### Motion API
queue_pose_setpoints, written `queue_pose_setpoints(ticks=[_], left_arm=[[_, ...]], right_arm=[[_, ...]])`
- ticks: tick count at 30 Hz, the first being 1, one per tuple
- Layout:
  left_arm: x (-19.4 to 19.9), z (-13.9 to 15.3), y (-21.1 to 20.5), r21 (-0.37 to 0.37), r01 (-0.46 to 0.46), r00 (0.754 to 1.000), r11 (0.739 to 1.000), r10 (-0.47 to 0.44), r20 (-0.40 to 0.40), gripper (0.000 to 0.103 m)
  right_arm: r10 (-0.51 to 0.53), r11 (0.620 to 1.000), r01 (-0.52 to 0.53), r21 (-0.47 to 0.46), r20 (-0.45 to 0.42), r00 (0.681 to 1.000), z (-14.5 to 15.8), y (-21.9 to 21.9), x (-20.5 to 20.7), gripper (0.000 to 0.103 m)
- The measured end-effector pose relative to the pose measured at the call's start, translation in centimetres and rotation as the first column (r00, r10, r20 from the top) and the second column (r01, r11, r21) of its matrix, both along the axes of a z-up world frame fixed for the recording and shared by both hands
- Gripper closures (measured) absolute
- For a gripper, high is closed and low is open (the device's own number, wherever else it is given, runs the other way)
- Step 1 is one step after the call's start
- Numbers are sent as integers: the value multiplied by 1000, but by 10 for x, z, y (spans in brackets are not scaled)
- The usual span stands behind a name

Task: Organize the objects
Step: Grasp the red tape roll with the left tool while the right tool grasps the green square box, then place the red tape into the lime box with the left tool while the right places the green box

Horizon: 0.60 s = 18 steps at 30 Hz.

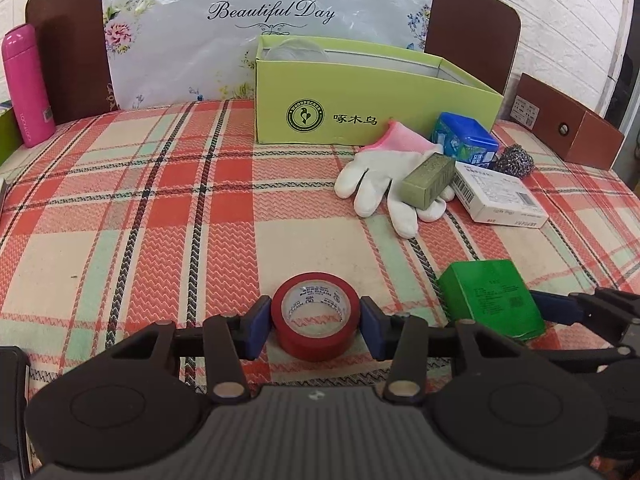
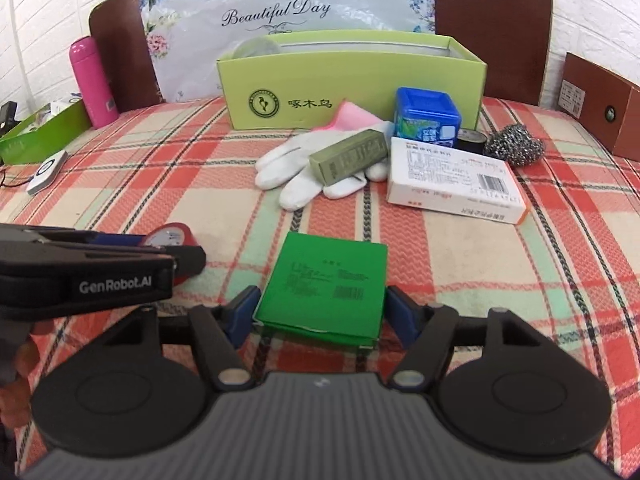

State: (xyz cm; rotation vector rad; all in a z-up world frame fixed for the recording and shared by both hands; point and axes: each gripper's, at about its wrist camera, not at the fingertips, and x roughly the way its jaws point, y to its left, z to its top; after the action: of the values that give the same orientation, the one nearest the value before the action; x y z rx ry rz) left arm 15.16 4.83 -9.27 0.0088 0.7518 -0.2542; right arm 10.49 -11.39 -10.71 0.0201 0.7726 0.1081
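My left gripper (image 1: 315, 326) is shut on a red tape roll (image 1: 315, 316) that rests on the plaid tablecloth, a blue pad against each side. My right gripper (image 2: 321, 312) has its blue pads against both sides of a flat green box (image 2: 326, 290) lying on the cloth. In the right wrist view the left gripper (image 2: 176, 256) shows at the left with the tape roll (image 2: 172, 236). An open lime-green shoebox (image 1: 360, 112) stands at the back, with something round and clear inside.
In front of the shoebox lie a white glove (image 1: 384, 184), an olive box (image 1: 428, 180), a white carton (image 1: 500, 196), a blue container (image 1: 464, 140), a steel scrubber (image 1: 514, 160) and a black tape roll (image 2: 470, 140). A pink bottle (image 1: 28, 84) stands far left, a brown box (image 1: 568, 128) far right.
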Motion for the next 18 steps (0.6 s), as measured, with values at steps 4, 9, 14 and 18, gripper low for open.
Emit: queue_pose_setpoints(ticks=[4, 9, 14, 18], left_arm=[[0, 3, -1, -3, 5, 1000, 1000, -5, -4, 55], [-5, 34, -4, -35, 37, 997, 999, -34, 62, 55], [3, 93, -16, -83, 90, 977, 992, -72, 200, 55], [28, 133, -28, -149, 121, 961, 981, -79, 265, 55]], right_arm=[[30, 1000, -30, 6, 7, 1000, 3, -5, -2, 38], [55, 998, -56, 18, 60, 997, 26, -15, -6, 39], [79, 997, -80, -5, 186, 979, 72, -33, 3, 51], [44, 999, -51, 19, 252, 967, 104, -54, 35, 84]])
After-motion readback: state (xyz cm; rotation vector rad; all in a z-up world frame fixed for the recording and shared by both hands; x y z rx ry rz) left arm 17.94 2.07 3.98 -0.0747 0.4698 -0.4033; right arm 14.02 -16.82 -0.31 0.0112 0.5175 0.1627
